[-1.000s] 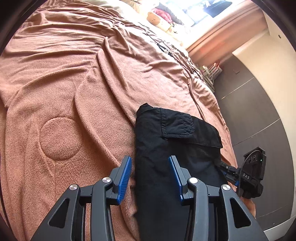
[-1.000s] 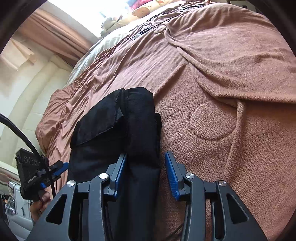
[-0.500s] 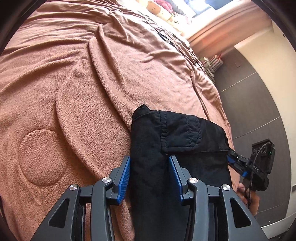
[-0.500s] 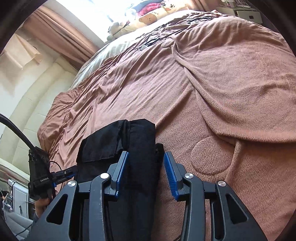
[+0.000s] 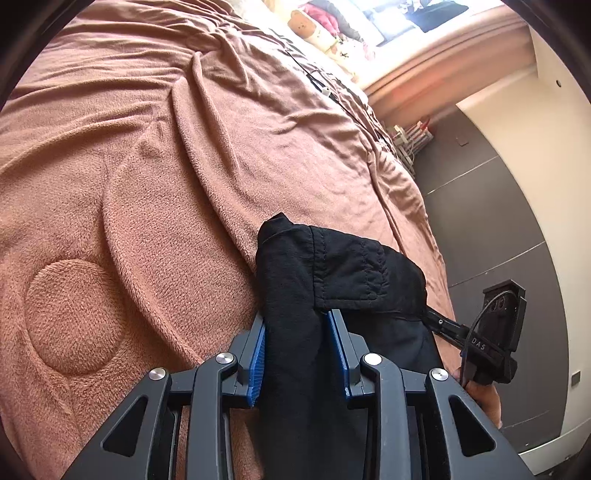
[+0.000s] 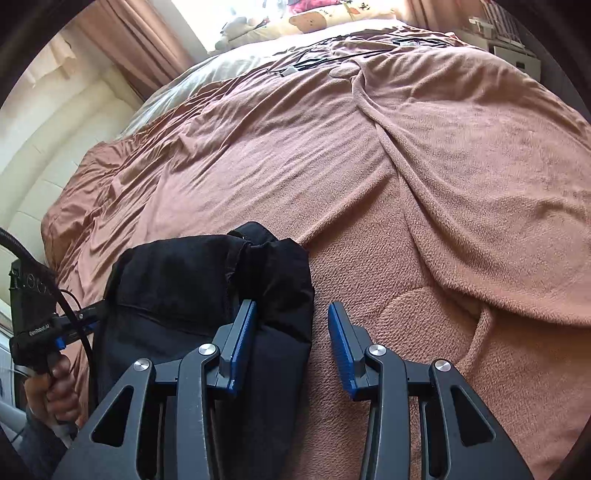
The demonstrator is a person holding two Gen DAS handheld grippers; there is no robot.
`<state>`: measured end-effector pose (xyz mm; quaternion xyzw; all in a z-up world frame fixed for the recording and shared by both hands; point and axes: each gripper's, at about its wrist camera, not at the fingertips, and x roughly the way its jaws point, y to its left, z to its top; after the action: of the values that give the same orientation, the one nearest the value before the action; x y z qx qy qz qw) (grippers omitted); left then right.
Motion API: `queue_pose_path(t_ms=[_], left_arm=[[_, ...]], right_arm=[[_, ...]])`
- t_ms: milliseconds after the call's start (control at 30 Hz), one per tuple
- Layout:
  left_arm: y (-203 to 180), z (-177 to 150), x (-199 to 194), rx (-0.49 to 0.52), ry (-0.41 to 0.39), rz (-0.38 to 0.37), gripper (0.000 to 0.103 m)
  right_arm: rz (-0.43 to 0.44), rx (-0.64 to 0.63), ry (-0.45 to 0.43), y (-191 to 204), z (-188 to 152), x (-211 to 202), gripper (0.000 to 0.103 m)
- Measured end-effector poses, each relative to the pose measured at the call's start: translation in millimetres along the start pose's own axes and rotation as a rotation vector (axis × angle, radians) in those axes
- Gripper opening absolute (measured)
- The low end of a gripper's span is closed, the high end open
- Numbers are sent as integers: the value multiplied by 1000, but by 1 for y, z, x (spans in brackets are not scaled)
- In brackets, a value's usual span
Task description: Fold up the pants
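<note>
The black pants (image 5: 332, 280) lie folded into a long bundle on the brown blanket (image 5: 147, 147) near the bed's edge. My left gripper (image 5: 297, 328) stands with its blue pads on either side of the bundle's left fold; the jaws are still wide, cloth between them. In the right wrist view the pants (image 6: 207, 273) fill the lower left. My right gripper (image 6: 291, 325) is open, its left pad against the bundle's right edge, its right pad over bare blanket (image 6: 406, 184). The other gripper shows at each view's side.
The blanket has raised folds and an embossed circle (image 5: 74, 317). Pillows and soft toys (image 6: 306, 18) lie at the bed's head under a bright window. Dark floor (image 5: 498, 221) and a small rack (image 5: 410, 140) lie beyond the bed's edge.
Both grippers moved forward along the pants. The left jaws now straddle the bundle's left fold, and the far end of the pants has bunched up and risen.
</note>
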<state>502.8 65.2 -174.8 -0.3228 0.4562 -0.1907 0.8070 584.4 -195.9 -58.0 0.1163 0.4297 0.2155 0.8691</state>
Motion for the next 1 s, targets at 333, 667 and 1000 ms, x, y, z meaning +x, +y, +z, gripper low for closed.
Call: queue_pose_path(t_ms=[333, 667, 1000], left_arm=[[4, -14, -6, -27, 51, 15, 33], [6, -28, -7, -51, 119, 31, 33], [6, -29, -3, -50, 151, 34, 33]], right_arm=[[303, 172, 105, -44, -18, -7, 55], [345, 165, 189, -58, -30, -9, 55], [401, 157, 233, -52, -19, 12, 55]])
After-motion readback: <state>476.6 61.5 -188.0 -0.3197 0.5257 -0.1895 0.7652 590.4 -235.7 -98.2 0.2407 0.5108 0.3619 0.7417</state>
